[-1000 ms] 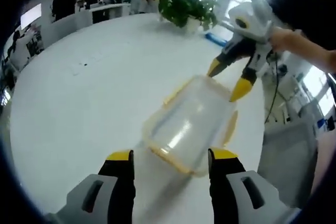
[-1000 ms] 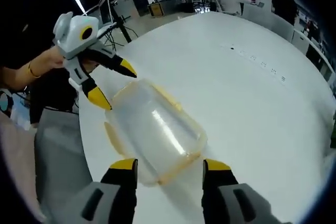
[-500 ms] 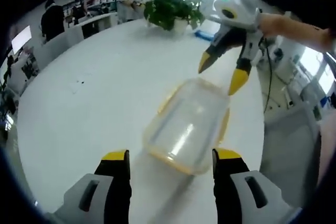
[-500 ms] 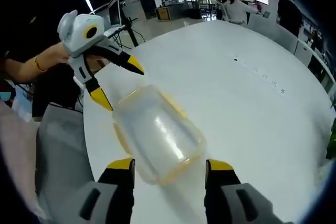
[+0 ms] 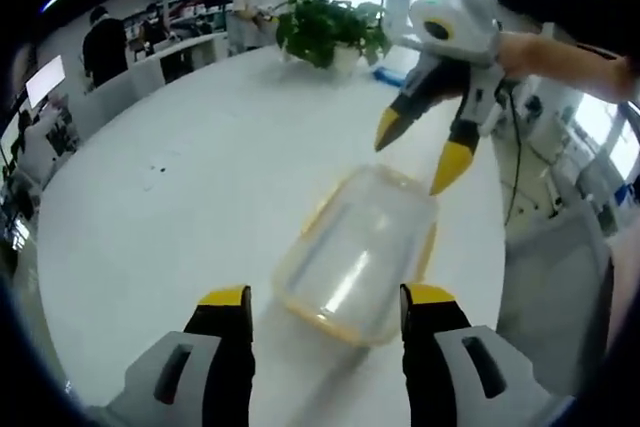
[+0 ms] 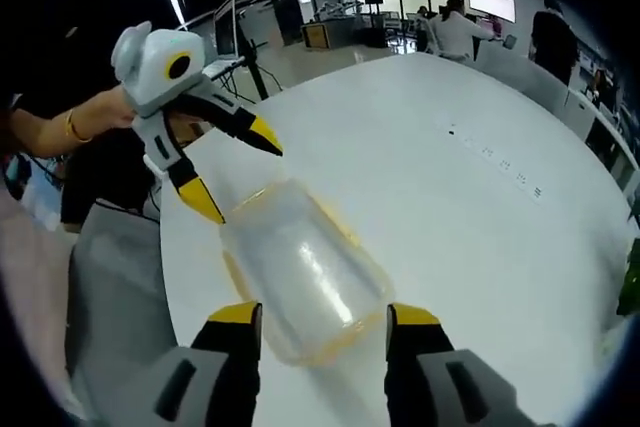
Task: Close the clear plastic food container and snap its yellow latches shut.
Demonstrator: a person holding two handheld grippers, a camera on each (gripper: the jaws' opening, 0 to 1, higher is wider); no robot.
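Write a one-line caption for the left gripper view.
Open yellow-tipped left gripper faces the clear yellow-rimmed plastic container on a white round table; right gripper hovers opposite.

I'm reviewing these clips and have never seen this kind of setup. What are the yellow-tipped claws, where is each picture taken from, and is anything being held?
No robot here: a person holds a two-jaw hand tool in each hand, and a fisheye camera rides on each tool. In the left gripper view, the left gripper rises from the bottom edge, and the right gripper reaches in from the upper right. The right gripper view is the mirror case, with the left gripper entering from the left. Between them on the white table lies a clear plastic container with yellow latches. Both grippers are open, one at each end of it; nothing is held. A potted plant stands at the far edge.
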